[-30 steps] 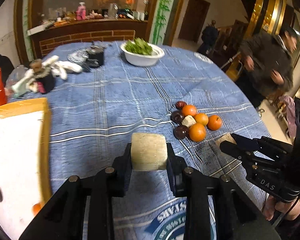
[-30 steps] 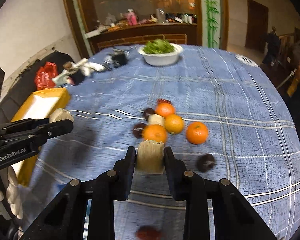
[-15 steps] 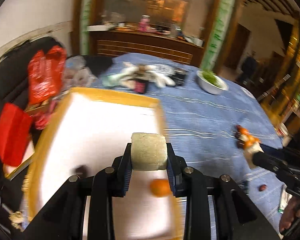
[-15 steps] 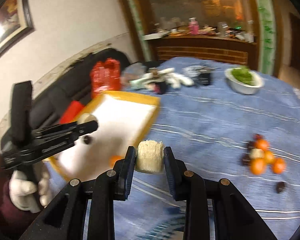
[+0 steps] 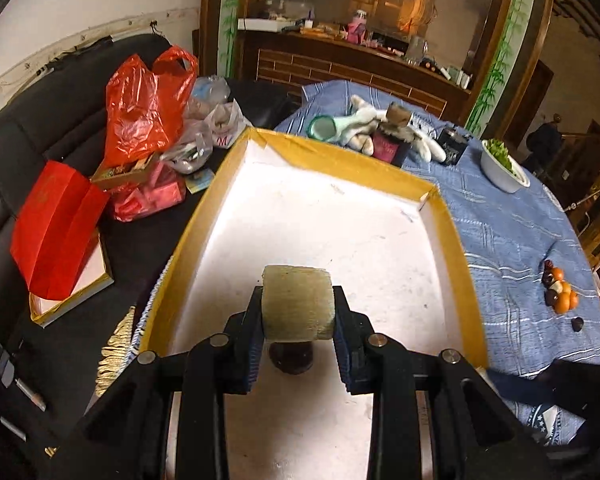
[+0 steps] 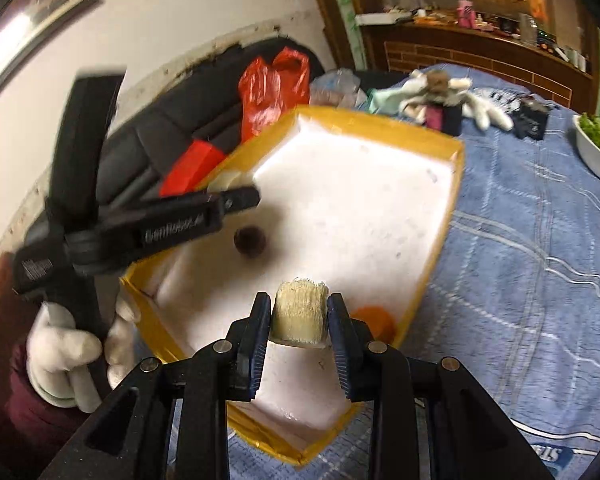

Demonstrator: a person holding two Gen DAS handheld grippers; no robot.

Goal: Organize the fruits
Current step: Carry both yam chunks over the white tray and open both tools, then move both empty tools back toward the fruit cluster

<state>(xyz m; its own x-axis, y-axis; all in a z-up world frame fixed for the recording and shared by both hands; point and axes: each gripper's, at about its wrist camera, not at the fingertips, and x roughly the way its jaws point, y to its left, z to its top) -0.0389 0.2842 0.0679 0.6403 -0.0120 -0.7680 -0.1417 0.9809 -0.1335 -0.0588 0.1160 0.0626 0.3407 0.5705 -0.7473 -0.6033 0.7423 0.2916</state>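
Observation:
My left gripper (image 5: 298,312) is shut on a pale sugarcane chunk (image 5: 298,302) and holds it above the white foam box (image 5: 340,160) with yellow-taped rim. A dark round fruit (image 5: 291,358) lies in the box just under it. My right gripper (image 6: 299,320) is shut on a second pale fibrous chunk (image 6: 299,314) over the box's (image 6: 440,240) near end. In the right wrist view the dark fruit (image 6: 250,242) and an orange (image 6: 374,322) lie inside, and the left gripper (image 6: 236,200) hovers at the box's left side. More oranges and dark fruits (image 5: 560,294) sit on the blue tablecloth.
A white bowl of greens (image 5: 502,166) stands far right on the table. Gloves, a small jar and a black item (image 5: 384,136) lie beyond the box. Red bags (image 5: 140,112) and boxes pile on the black sofa to the left.
Both grippers swung left from the fruit pile to over the foam box, each still holding its chunk. The left one has lowered closer over the box floor.

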